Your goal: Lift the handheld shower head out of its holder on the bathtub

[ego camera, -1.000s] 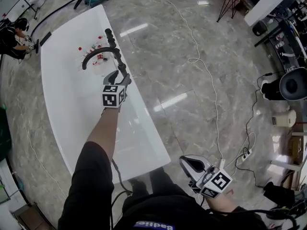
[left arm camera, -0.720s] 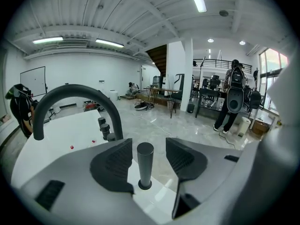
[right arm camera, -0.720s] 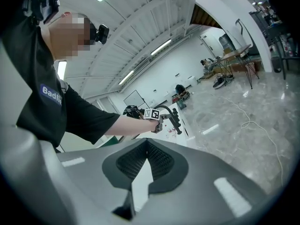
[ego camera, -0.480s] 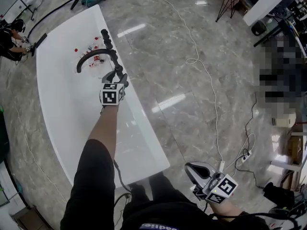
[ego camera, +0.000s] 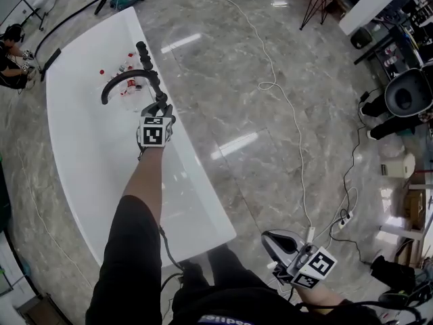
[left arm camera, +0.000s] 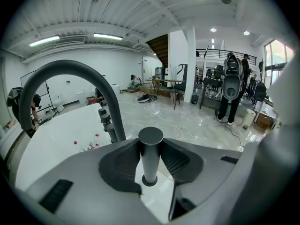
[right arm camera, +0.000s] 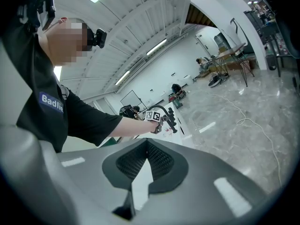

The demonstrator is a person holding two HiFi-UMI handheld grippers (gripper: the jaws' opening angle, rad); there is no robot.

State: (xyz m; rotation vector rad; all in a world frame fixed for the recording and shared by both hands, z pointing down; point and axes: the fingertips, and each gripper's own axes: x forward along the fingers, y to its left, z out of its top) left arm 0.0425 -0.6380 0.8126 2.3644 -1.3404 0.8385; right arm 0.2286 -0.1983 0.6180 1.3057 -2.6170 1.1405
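Note:
A white bathtub (ego camera: 88,147) carries a dark faucet with a curved spout (ego camera: 122,80) and stacked knobs (ego camera: 143,54) on its right rim. The handheld shower head (left arm camera: 151,156) is a dark upright stick with a flat top, standing in its round holder. My left gripper (ego camera: 161,105) is down over it; its jaws are closing, with a pad touching the stick on each side (left arm camera: 151,159). My right gripper (ego camera: 272,241) hangs low by my hip, away from the tub, shut with nothing in it (right arm camera: 146,146).
Several small red-capped bottles (ego camera: 128,73) lie in the tub under the spout. A white cable (ego camera: 284,114) runs over the marble floor to a power strip (ego camera: 345,219). A person (ego camera: 10,46) crouches beyond the tub's far end. Desks and equipment stand at the right.
My left gripper has moved forward and down along the tub rim onto the shower stick, and its jaws have narrowed around it. The right gripper has barely shifted.

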